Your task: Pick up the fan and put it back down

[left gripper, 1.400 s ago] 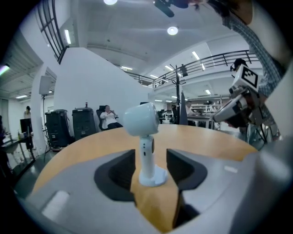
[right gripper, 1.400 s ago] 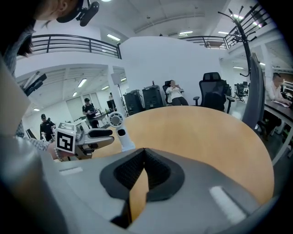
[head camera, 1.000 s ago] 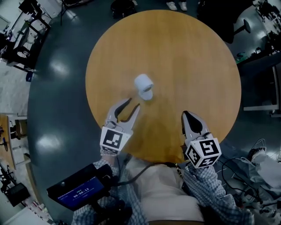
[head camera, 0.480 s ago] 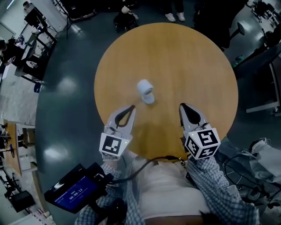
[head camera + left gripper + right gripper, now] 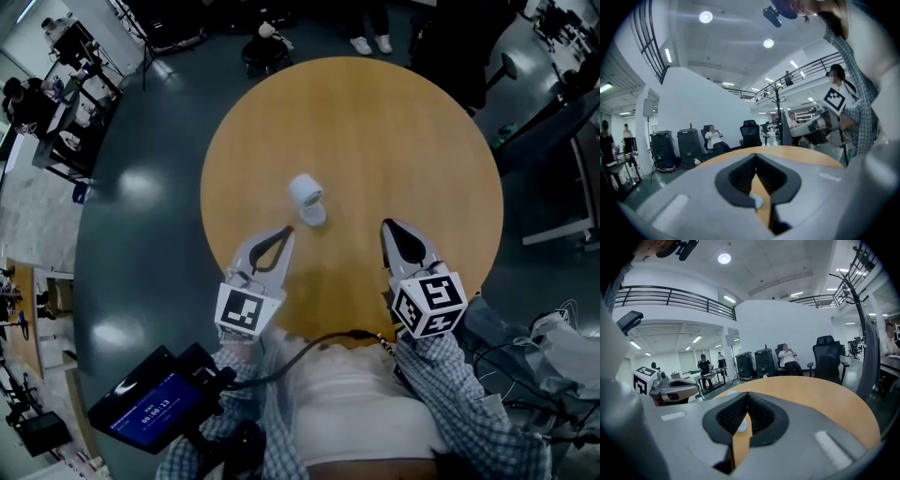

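Observation:
The fan (image 5: 307, 199), small and white, stands near the middle of the round wooden table (image 5: 403, 141). My left gripper (image 5: 289, 231) hovers just short of it on the near left, its jaws shut and empty. My right gripper (image 5: 386, 225) is level with it further right, also shut with nothing held. In the left gripper view the fan (image 5: 756, 201) shows as a small white patch through the gap below the closed tips (image 5: 756, 155). The right gripper view shows the same fan (image 5: 740, 426) below its closed tips (image 5: 747, 393).
A handheld device with a lit screen (image 5: 155, 410) hangs at the person's lower left. Dark floor surrounds the table, with cables and bags (image 5: 553, 347) at the right. Seated people, an office chair (image 5: 827, 357) and black cases (image 5: 677, 147) stand far beyond the table.
The left gripper's jaws have closed on nothing, and both grippers have lifted a little. The fan stays where it was on the table.

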The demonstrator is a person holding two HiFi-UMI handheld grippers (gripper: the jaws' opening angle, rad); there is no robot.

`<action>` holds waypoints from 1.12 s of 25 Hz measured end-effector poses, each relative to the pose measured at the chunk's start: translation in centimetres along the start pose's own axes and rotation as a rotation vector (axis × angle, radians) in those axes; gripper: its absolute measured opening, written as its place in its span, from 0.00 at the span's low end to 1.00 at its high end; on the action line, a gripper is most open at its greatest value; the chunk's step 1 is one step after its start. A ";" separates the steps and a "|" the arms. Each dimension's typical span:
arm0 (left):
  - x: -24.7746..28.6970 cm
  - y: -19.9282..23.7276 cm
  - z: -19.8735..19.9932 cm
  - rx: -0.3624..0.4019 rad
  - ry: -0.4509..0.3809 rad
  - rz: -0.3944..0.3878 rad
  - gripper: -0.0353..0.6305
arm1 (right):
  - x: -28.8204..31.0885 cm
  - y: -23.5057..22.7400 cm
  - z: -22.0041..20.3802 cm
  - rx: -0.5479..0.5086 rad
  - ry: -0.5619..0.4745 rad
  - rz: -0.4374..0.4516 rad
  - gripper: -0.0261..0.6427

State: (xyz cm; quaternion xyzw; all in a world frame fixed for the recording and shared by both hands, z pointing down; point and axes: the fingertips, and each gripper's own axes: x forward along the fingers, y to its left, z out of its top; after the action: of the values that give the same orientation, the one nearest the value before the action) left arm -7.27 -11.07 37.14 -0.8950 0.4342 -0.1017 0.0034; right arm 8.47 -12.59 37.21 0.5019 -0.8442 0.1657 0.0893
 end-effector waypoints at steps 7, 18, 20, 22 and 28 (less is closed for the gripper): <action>-0.5 0.1 0.9 0.023 -0.026 0.003 0.05 | -1.3 0.6 1.1 -0.017 -0.009 -0.009 0.04; 0.0 0.3 1.0 0.015 -0.037 0.011 0.05 | -1.6 0.5 1.2 -0.025 -0.008 -0.013 0.04; 0.1 0.1 1.1 0.004 -0.038 0.003 0.05 | -1.6 0.4 1.3 -0.027 -0.007 -0.013 0.04; 0.1 0.2 1.0 0.006 -0.035 0.008 0.05 | -1.5 0.4 1.3 -0.029 -0.006 -0.010 0.04; 0.0 0.5 0.6 0.019 -0.026 0.021 0.05 | -1.4 0.5 1.0 -0.031 0.004 -0.004 0.04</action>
State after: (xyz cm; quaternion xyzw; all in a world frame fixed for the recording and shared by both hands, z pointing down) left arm -7.54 -11.46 36.49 -0.8916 0.4424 -0.0944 0.0185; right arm 8.73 -11.63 35.75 0.5018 -0.8455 0.1533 0.0992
